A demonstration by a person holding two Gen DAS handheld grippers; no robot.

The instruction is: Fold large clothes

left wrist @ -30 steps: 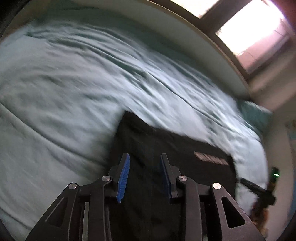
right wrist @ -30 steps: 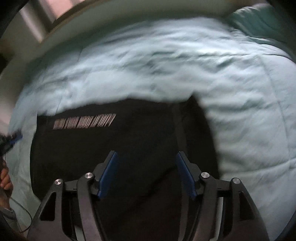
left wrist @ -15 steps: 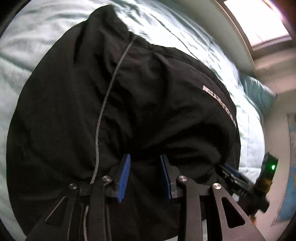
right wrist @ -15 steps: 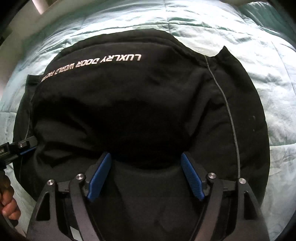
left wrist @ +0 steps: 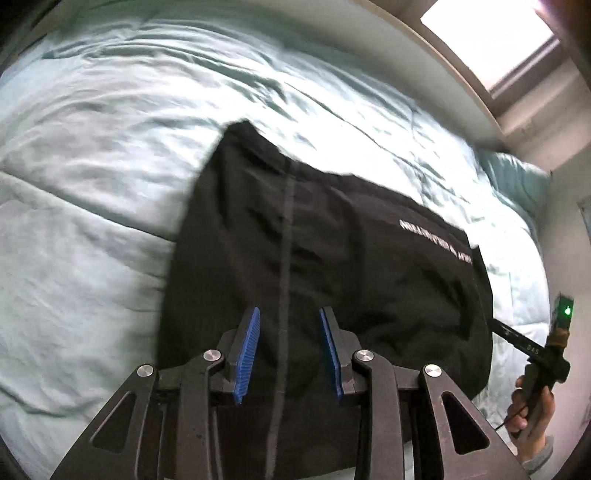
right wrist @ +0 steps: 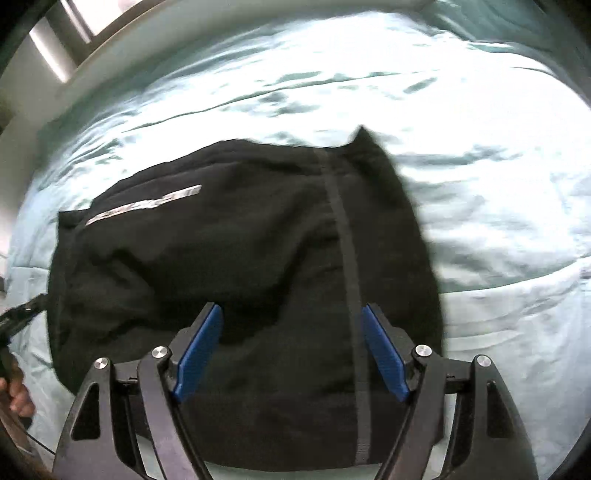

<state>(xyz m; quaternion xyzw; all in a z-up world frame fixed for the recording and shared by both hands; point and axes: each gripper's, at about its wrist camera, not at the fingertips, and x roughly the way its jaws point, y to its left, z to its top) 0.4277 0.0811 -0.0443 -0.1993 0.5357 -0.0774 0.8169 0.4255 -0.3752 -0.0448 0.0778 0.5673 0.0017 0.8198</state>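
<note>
A black garment (left wrist: 332,266) with white lettering (left wrist: 436,242) and a thin grey seam lies folded into a rough rectangle on a pale blue-green quilt (left wrist: 92,184). It also shows in the right wrist view (right wrist: 240,258), with the lettering (right wrist: 147,205) at its far left. My left gripper (left wrist: 290,325) is open and empty, above the garment's near part. My right gripper (right wrist: 291,325) is wide open and empty, above the garment's near edge. The right gripper's body (left wrist: 535,354) shows at the garment's right side, held by a hand.
The quilted bed spreads far to the left (left wrist: 74,295) and to the right (right wrist: 498,184). A pale headboard rim (left wrist: 332,48) and a bright window (left wrist: 491,33) lie beyond. A pillow (left wrist: 517,177) sits at the far right corner.
Half a second ago both cameras were close over the garment. Both grippers have since pulled back and up, so more quilt shows. Both stay open.
</note>
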